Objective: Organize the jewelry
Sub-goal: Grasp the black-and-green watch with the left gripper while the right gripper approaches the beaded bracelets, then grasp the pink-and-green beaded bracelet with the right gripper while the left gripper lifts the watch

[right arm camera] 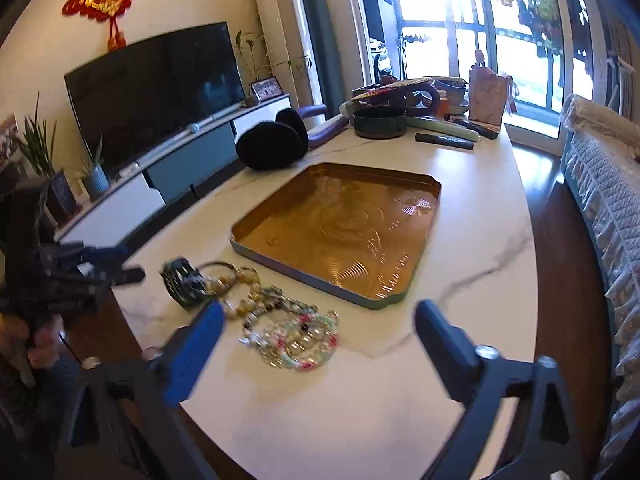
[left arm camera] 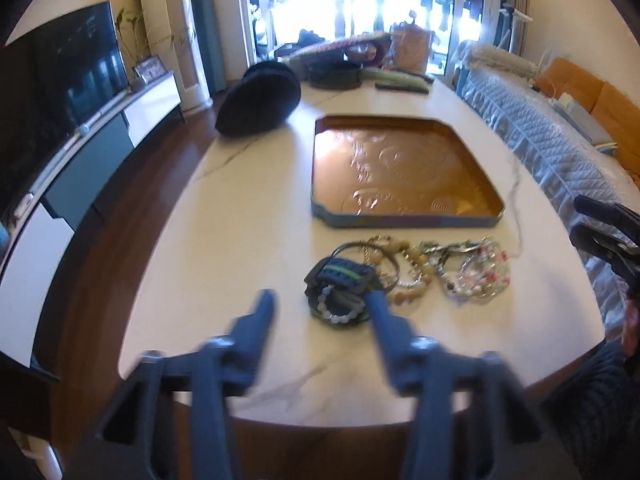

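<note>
On the table (right arm camera: 400, 380), just before the tray (right arm camera: 424, 196), the jewelry (right arm camera: 256, 312) lies heaped, its long axis running along the tray's near edge. Both grippers, left (left arm camera: 320, 304) and right (right arm camera: 316, 324), hover with jaws spread, holding nothing. Tangled strands risk dragging neighbours along when 1 piece lifts.

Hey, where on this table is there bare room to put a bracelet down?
The tray is empty inside. Bare tabletop lies right of the tray, and near the front edge below the jewelry pile. Crowded: the pile itself and the far end by the round tin.
</note>
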Demonstrator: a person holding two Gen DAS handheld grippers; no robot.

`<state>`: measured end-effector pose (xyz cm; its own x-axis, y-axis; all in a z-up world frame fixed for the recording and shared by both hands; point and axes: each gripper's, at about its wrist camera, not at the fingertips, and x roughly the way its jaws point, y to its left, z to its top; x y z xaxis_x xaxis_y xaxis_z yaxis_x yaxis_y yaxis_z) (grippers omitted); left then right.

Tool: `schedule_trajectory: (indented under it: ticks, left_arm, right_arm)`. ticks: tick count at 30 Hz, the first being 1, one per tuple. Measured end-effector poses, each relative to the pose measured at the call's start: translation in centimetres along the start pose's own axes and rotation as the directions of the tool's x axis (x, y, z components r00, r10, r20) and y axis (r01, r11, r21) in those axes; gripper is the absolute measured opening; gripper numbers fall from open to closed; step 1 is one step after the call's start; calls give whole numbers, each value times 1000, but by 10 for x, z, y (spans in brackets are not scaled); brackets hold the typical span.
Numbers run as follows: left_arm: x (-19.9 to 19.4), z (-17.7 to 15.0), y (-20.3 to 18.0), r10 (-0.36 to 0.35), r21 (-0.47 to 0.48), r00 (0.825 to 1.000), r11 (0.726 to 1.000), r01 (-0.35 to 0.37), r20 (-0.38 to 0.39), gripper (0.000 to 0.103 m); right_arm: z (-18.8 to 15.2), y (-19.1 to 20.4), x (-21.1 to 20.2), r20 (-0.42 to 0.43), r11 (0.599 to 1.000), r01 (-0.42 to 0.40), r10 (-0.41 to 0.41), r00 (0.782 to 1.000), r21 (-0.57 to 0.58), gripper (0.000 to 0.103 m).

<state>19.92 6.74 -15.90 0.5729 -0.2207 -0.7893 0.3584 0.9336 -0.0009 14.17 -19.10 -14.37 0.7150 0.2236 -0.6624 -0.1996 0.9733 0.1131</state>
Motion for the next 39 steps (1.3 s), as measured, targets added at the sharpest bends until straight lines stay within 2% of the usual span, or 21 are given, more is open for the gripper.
schedule_trajectory:
  ticks: [1,2,4,7,9,11,13,16,18,20,22,24,25,28,31,33,36,39]
  left_arm:
    - [5,-3,3,-15,-4,1000,1000,15,-6,31]
    - [10,-6,5,-21,-6,1000,1000,21,-16,27]
    - [18,-10,7,-29,-12,999,1000,29,-29,26]
    - [21,-6,6,-114,-53,993,992,113,-22,26]
    - [24,-1,3,-129,-58,992,990,128,-13,27]
    - [30,2,1,-158,-53,987,986,156,-25,27]
    - [36,3,-2,-198,-68,979,979,195,-41,27]
    - [48,4,-5,-235,-83,969,970,228,-78,27]
    - [49,5,-9,-247,-81,966,967,241,-76,29]
    - [47,6,-11,-229,-61,972,972,226,-51,36]
    - [49,7,-14,-195,-45,980,980,193,-46,36]
    - [50,8,-11,-166,-34,985,986,165,-40,30]
    - [49,8,-7,-159,-34,987,987,158,-29,18]
    - [46,10,6,-176,-75,984,982,176,-6,16]
    - [38,11,9,-176,-72,984,982,177,16,11]
    - [28,11,9,-165,-59,985,984,168,53,10]
    - [11,12,6,-181,-26,977,982,185,112,10]
    - [4,10,1,-151,-4,980,988,153,131,10]
  right_arm:
    - [-2,-1,2,-10,1000,2,-2,1000,-2,52]
    - [-2,-1,5,-17,1000,-9,9,1000,-2,48]
    - [-2,-2,9,-25,1000,-23,23,999,-4,44]
    - [-5,-6,18,-46,1000,-20,21,999,5,42]
    - [-8,-11,29,-89,999,-37,40,995,33,35]
    - [-12,-15,43,-149,996,-62,72,986,66,19]
    - [-18,-17,59,-210,995,-57,72,975,81,14]
    - [-22,-18,67,-236,991,-93,114,965,100,13]
    - [-22,-16,69,-238,992,-92,109,965,82,13]
    - [-22,-15,73,-246,995,-76,89,965,65,13]
    - [-22,-10,79,-264,999,-32,32,964,5,13]
    - [-22,-5,81,-260,999,-26,18,966,-30,14]
    - [-21,-4,82,-255,999,-25,15,967,-37,13]
    - [-21,-12,83,-258,997,-71,74,963,21,4]
    - [-21,-12,82,-258,996,-81,85,962,24,3]
    - [-21,-9,82,-264,997,-73,72,962,8,3]
    - [-19,-5,84,-269,998,-61,56,961,-9,6]
    - [-18,-1,89,-282,998,-56,46,958,-27,9]
